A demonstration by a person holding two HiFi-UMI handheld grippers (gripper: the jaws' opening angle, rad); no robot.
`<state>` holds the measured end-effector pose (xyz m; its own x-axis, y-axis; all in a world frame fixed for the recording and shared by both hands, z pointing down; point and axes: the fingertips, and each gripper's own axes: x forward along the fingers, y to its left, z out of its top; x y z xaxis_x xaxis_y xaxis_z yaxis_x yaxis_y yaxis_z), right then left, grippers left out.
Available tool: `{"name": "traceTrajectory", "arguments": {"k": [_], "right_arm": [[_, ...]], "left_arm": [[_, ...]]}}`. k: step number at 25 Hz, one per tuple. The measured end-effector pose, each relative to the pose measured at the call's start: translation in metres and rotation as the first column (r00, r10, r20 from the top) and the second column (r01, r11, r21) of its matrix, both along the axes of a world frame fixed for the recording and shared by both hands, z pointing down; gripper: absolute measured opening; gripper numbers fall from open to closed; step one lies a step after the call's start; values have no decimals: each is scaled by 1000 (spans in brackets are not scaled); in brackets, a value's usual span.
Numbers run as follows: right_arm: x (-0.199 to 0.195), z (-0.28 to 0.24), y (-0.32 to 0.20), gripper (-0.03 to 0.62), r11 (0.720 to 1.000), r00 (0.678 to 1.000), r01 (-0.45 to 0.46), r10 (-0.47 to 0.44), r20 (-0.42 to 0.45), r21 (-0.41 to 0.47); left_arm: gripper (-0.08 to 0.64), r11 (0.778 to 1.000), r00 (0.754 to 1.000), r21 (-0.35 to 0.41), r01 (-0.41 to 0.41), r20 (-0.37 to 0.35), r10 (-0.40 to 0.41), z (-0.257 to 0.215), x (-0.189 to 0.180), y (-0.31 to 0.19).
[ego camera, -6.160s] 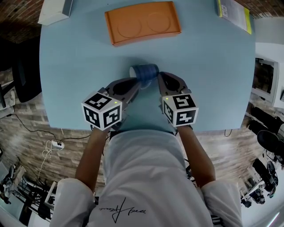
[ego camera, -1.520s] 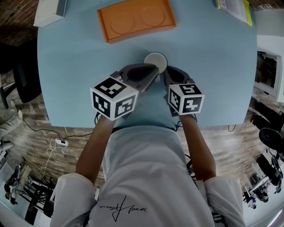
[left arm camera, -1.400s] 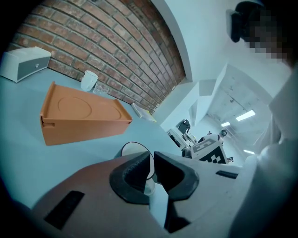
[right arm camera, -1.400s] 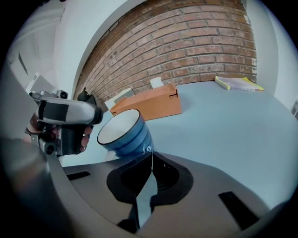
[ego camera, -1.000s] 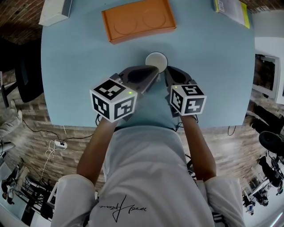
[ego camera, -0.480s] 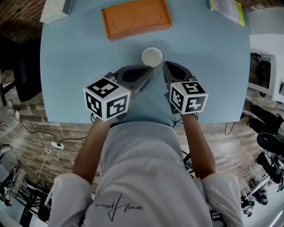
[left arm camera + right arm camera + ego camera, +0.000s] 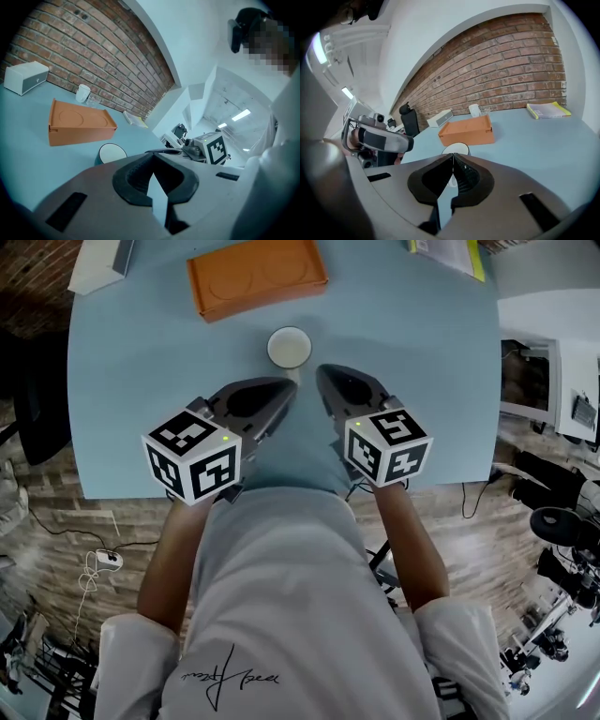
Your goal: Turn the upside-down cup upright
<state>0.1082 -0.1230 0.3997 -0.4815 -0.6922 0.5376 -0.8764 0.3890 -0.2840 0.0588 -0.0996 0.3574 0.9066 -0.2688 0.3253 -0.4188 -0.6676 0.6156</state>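
I am seeing the dark blue cup with a white inside [image 7: 289, 347] standing upright, mouth up, on the pale blue tabletop [image 7: 422, 362], between the flat orange plastic tray [image 7: 255, 276] and my two grippers. I am keeping both near it without touching it. The left gripper [image 7: 286, 390] is sitting with its jaw tips pressed together on nothing, and the right gripper [image 7: 323, 376] is likewise closed and empty.
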Motion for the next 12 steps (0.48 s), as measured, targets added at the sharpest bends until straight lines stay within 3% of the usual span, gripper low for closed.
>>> {"name": "traceTrajectory", "arguments": {"k": [12], "right_arm": [[0, -54, 28, 21, 992, 997, 67, -71, 33, 105]], "left_arm": [[9, 998, 1000, 70, -9, 7, 8, -29, -3, 23]]}}
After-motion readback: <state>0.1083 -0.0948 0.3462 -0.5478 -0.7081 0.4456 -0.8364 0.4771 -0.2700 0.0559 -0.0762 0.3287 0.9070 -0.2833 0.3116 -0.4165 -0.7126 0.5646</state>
